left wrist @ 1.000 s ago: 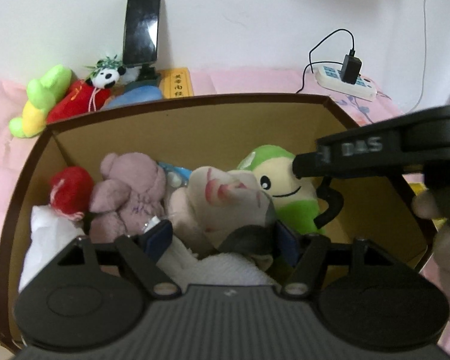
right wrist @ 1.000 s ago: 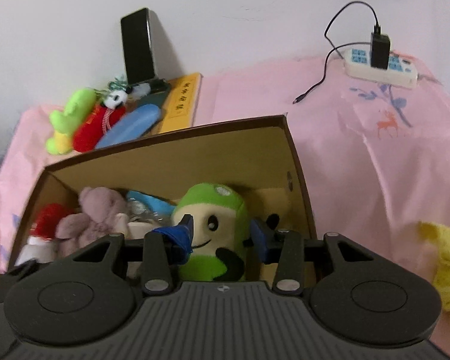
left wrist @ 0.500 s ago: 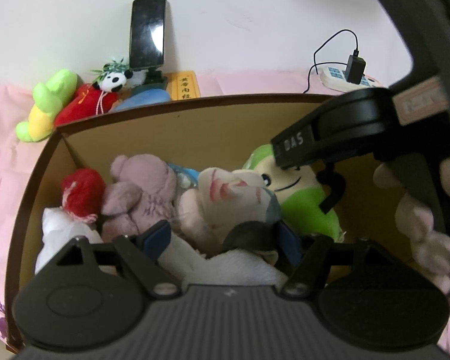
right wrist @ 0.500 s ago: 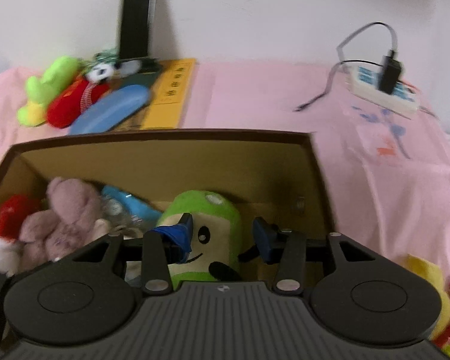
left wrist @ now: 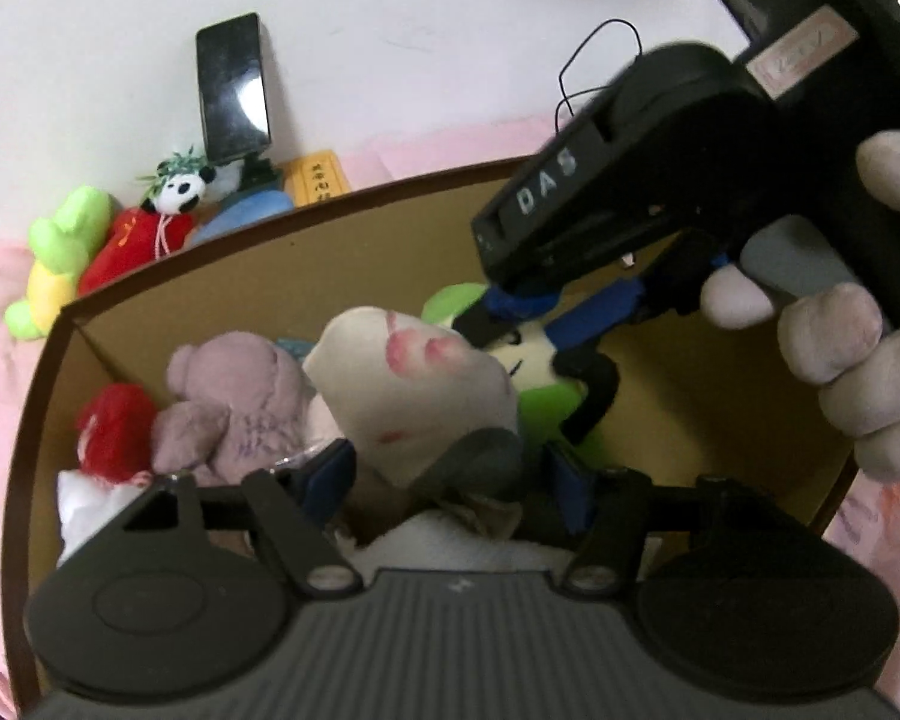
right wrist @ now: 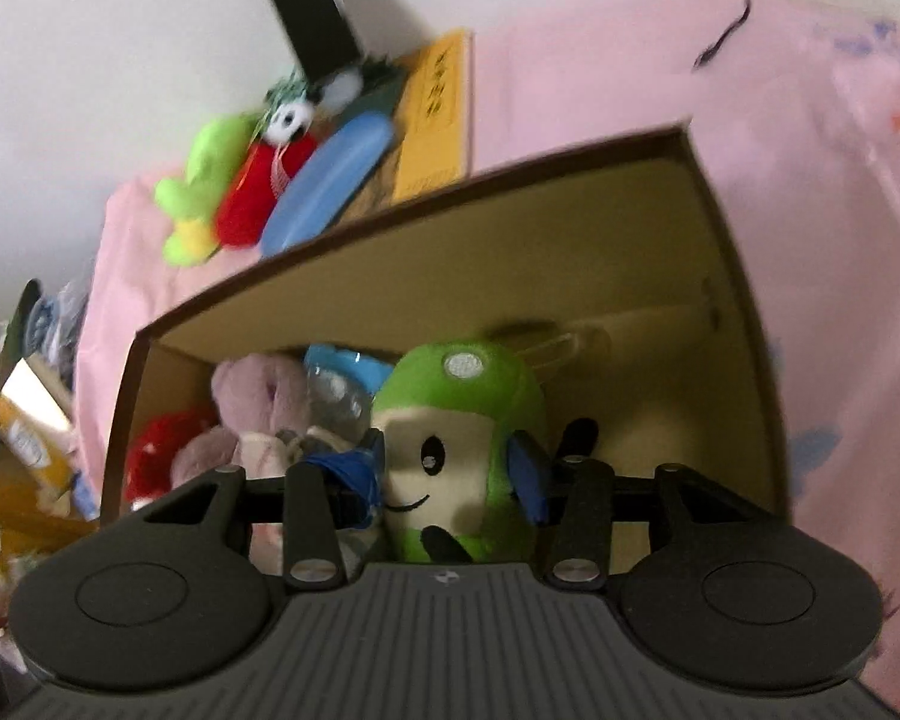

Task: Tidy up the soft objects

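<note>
Left wrist view: your left gripper [left wrist: 450, 471] sits wide apart around the white fuzzy plush with pink marks [left wrist: 414, 384], not squeezing, inside the brown cardboard box [left wrist: 330, 276]; box mostly filled. Right wrist view: your right gripper [right wrist: 453, 471] brackets the smooth green round-headed plush [right wrist: 459, 414], contact unclear; green, red, panda plushes [right wrist: 243, 186] left outside.

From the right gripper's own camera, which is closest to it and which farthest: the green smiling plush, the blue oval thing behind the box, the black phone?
1. Green smiling plush, between the right gripper's fingers, inside the box.
2. Blue oval thing, beyond the box's far wall, left.
3. Black phone, against the wall.
</note>
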`<move>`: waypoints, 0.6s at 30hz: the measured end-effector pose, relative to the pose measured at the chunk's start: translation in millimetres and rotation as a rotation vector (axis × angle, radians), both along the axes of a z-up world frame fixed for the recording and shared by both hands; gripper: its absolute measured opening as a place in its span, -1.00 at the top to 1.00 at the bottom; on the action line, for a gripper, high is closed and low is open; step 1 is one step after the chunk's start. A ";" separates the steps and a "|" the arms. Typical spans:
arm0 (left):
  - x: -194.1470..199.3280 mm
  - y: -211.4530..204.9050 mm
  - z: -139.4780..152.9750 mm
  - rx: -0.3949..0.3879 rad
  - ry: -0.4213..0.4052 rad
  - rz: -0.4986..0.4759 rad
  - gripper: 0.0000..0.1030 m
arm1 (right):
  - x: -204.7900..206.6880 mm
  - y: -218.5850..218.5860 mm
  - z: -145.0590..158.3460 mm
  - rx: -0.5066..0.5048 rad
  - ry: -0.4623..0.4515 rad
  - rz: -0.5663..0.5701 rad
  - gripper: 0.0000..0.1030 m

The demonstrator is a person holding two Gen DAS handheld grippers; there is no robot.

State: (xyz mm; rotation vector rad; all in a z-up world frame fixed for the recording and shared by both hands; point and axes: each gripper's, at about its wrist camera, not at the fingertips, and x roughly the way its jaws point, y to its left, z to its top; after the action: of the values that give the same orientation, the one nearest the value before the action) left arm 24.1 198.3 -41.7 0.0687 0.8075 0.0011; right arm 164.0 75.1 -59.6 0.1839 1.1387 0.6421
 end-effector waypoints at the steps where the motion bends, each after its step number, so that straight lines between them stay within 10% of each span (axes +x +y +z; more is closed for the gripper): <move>1: -5.6 1.6 0.0 -0.001 -0.003 -0.012 -0.21 | -8.8 2.5 0.2 -0.014 -0.017 0.016 0.41; 18: -35.1 -22.4 1.0 -0.084 -0.008 -0.073 -0.26 | -37.7 -26.9 7.8 -0.050 -0.048 0.037 0.40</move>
State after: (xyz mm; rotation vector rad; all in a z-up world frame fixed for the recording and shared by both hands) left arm -10.9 175.9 -40.6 0.0187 0.7960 -0.1017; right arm 126.3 48.3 -51.7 0.1045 1.1132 0.6463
